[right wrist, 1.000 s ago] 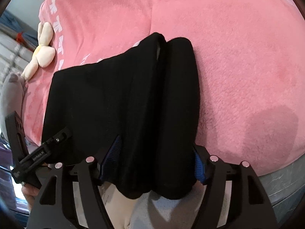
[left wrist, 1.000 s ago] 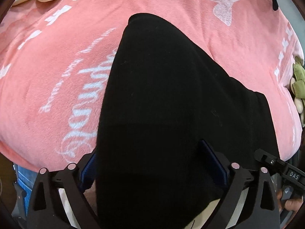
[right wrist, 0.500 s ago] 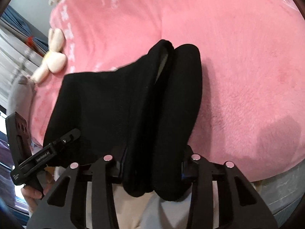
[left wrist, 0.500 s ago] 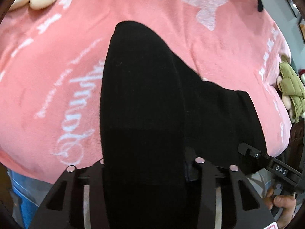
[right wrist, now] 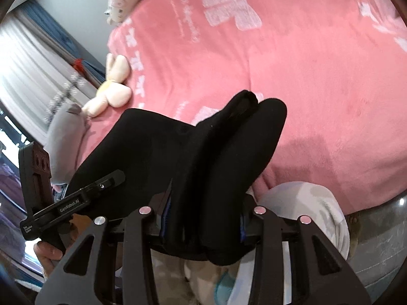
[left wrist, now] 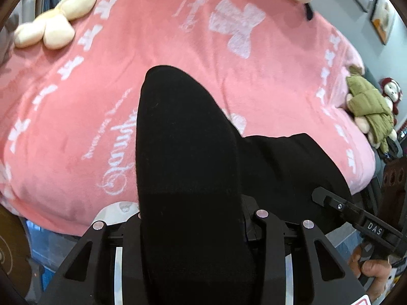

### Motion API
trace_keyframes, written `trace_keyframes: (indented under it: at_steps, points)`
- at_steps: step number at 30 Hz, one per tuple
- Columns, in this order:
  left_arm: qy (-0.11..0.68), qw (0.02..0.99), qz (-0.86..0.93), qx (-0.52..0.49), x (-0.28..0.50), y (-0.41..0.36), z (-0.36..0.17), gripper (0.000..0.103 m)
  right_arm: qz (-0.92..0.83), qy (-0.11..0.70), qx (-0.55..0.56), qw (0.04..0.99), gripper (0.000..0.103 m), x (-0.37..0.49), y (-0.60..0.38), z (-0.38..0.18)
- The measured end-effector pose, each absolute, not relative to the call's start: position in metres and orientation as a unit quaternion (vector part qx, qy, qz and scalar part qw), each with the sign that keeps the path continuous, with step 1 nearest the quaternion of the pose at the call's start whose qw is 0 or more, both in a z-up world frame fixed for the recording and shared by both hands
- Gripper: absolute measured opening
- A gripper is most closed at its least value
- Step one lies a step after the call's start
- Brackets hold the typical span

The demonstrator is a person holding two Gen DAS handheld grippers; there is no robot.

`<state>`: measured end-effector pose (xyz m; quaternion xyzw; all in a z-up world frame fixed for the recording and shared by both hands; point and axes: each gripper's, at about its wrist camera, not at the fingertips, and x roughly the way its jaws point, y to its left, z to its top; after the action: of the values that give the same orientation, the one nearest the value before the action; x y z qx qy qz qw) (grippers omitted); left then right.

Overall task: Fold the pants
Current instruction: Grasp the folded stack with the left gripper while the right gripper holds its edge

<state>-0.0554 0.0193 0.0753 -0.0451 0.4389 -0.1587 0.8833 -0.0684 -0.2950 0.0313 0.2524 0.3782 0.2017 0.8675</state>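
Black pants [left wrist: 188, 167] bunched between the jaws of the left gripper [left wrist: 195, 218], jaws drawn in tight on a thick fold of the cloth, partly closed only because the fabric fills the gap. Same pants [right wrist: 178, 152] clamped in the right gripper [right wrist: 203, 218] too, blue pads [right wrist: 165, 218] pressed against two rolled ridges of fabric side by side. Both sets of jaws just closed down on the cloth within the last moment, garment between them throughout. Near edge of the pants raised off the pink blanket [left wrist: 178, 38] at both grips, far end draped down and resting on the blanket near its front edge. In the left wrist view, the right gripper's body at the lower right with fingers [left wrist: 374, 274] of the person's hand wrapped round the handle; in the right wrist view, the left gripper's body at the lower left, likewise in a hand [right wrist: 48, 256]. Cream plush toy [left wrist: 53, 23] lying at the blanket's far left, well apart from the pants; doll in a green jacket [left wrist: 368, 106] at the right edge of the bed. Pale curtains [right wrist: 30, 81] behind the bed in the right wrist view.
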Motion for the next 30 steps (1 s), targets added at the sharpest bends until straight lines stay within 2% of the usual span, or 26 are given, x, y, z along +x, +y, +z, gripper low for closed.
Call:
trace_keyframes:
  at_steps: [8, 17, 24, 30]
  points:
    - [0.342, 0.917, -0.195, -0.061, -0.097, 0.022, 0.161, 0.037, 0.226, 0.257, 0.233, 0.910, 0.037, -0.097, -0.310, 0.129]
    - [0.213, 0.949, -0.225, -0.064, -0.088, 0.025, 0.259, 0.038, 0.245, 0.136, 0.199, 0.939, 0.037, -0.070, -0.320, 0.221]
    - [0.174, 0.946, -0.255, -0.103, -0.028, 0.037, 0.294, 0.039, 0.257, 0.078, 0.185, 0.945, 0.038, -0.007, -0.326, 0.259]
    - [0.161, 0.952, -0.245, -0.094, 0.033, 0.028, 0.300, 0.039, 0.266, 0.073, 0.184, 0.944, 0.038, 0.059, -0.328, 0.256]
